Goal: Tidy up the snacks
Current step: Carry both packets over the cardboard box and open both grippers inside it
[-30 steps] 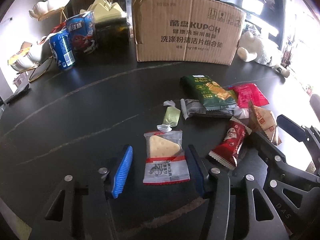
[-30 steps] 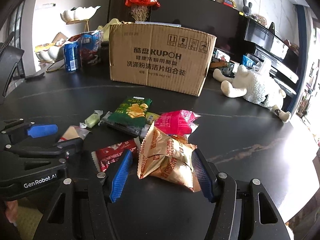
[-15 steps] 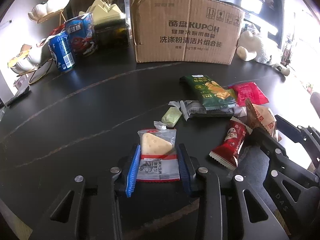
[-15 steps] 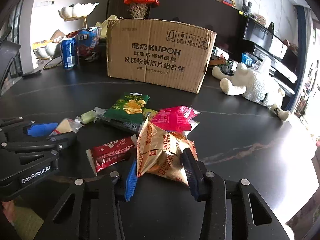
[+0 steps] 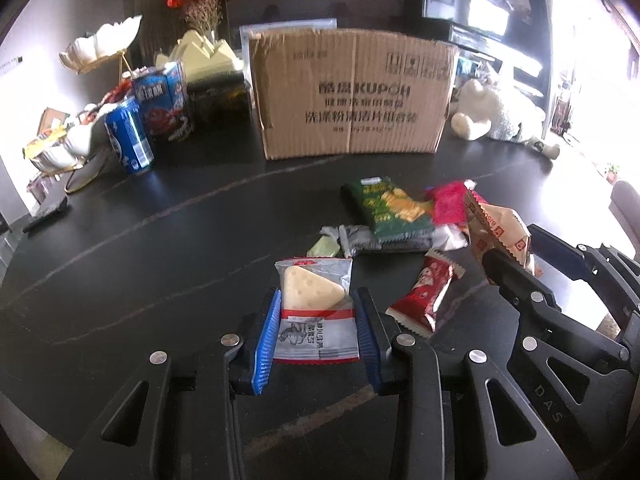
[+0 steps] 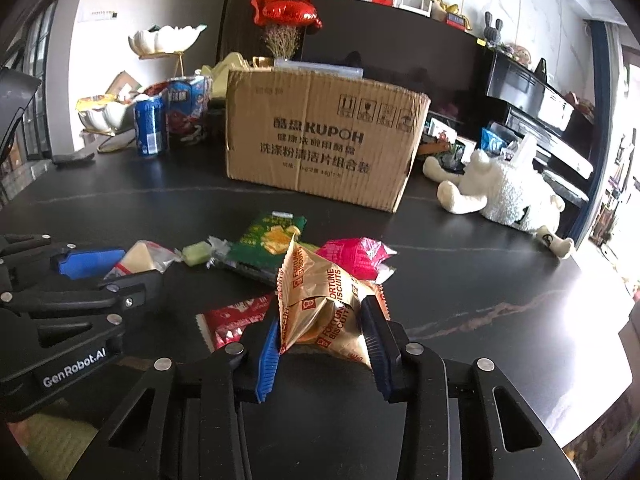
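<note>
Left gripper [image 5: 316, 330] is clamped on the cracker packet [image 5: 316, 316], low centre of the left wrist view: ribbed blue pads press both sides of a crinkly clear-and-silver wrapper with a pale, wedge-shaped, dimpled cracker showing through. Over in the right wrist view, the right gripper [image 6: 322, 344] has its jaws closing on the gold biscuit bag [image 6: 324, 308], a puffy foil pouch with serrated seams, creased and standing tilted between the pads, lower centre of frame. Just left of it lies a flat red wrapper [image 6: 232, 320] with zigzag ends on the glossy black table [image 6: 480, 280]. Behind, mid-frame, a loose heap: a green chip packet [image 6: 268, 240], a shiny pink pouch [image 6: 352, 256] and a small pale-green twist-wrapped sweet [image 6: 196, 254]. Upper centre stands the corrugated cardboard box [image 6: 320, 140], printed panel facing us. To its left a blue drink can [image 6: 150, 126]; to the right a fluffy white plush toy [image 6: 508, 196] sprawled on the tabletop.
</note>
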{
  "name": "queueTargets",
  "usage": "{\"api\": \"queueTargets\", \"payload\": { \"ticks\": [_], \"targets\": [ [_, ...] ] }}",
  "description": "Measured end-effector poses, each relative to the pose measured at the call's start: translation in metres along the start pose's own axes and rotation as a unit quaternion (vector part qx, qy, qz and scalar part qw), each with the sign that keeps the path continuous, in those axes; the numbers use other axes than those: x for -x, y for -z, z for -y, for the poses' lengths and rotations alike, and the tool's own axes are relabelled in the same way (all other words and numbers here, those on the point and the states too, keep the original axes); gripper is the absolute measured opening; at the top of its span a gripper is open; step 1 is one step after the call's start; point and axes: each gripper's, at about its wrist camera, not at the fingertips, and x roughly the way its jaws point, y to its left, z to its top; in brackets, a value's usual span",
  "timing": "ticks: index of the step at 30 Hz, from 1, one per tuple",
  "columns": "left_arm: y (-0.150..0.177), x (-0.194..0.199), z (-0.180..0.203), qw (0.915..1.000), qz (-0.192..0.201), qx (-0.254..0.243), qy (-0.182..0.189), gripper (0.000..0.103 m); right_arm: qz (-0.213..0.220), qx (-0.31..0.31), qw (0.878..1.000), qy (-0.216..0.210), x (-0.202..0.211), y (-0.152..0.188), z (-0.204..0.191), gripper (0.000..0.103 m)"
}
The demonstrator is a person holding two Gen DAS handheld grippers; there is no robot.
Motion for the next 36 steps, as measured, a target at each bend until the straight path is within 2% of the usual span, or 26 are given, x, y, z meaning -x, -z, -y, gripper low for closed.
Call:
{"api": "queueTargets", "payload": {
  "ticks": [12, 18, 36],
  "targets": [
    [-0.010, 0.050, -0.001, 0.9983, 0.058, -0.002, -0.003, 0.036, 0.046, -0.006, 0.999, -0.004, 0.037, -0.023, 0.001, 0.040],
    [-0.018, 0.070, -0.002, 0.9963, 0.086, -0.004, -0.005, 0.036, 0.075, 0.001, 0.997, 0.013, 0.056, -0.036, 0.000, 0.040],
    [-0.063, 0.102, -0.007, 0.9873, 0.159, -0.009, -0.004, 0.036, 0.143, 0.015, 0.989, 0.034, 0.081, -0.082, 0.004, 0.040]
  ]
}}
